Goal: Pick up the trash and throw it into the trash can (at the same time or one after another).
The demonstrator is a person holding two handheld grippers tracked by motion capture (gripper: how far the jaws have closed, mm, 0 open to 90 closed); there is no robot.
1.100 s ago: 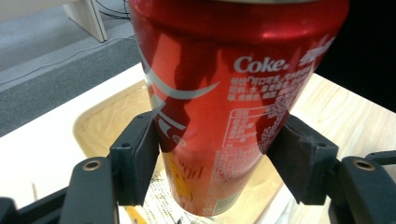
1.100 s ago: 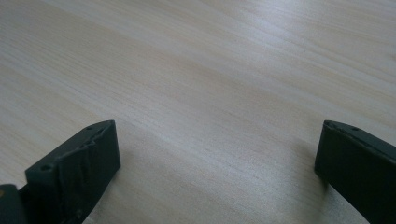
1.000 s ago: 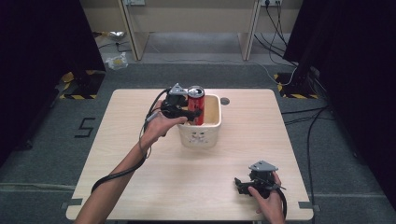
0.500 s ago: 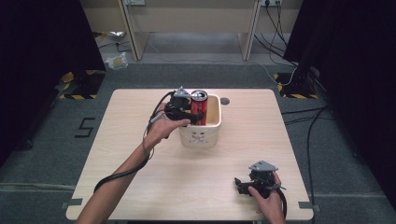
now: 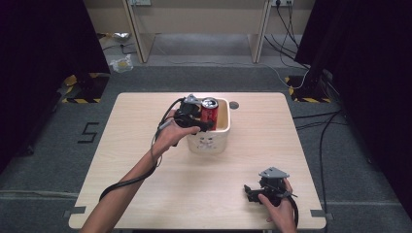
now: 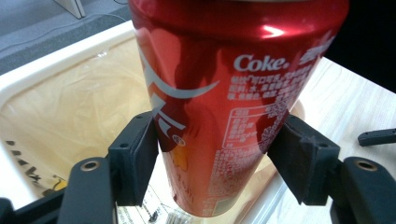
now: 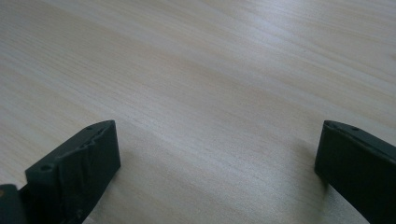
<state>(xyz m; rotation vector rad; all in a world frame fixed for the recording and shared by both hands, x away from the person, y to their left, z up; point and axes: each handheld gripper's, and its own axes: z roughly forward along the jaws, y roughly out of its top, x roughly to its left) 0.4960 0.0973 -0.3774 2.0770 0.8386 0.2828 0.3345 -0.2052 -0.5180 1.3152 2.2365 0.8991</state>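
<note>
Can: a red Coke can, upright, held over the open top of the bin; in the high view the can stands at the bin's left side, its silver top above the rim.
Left gripper: the left gripper is clenched on the can, one black pad on each side of its lower half, both pads touching the metal; in the high view the left gripper comes to the can from the left.
Bin: a small cream bin with a pale liner inside, standing on the far middle of the table.
Table: a light wooden table; the bin is the nearest thing to the can.
Right gripper: the right gripper rests near the table's near right corner, well apart from the bin; its jaws stand wide apart, nothing between them, only bare wood.
</note>
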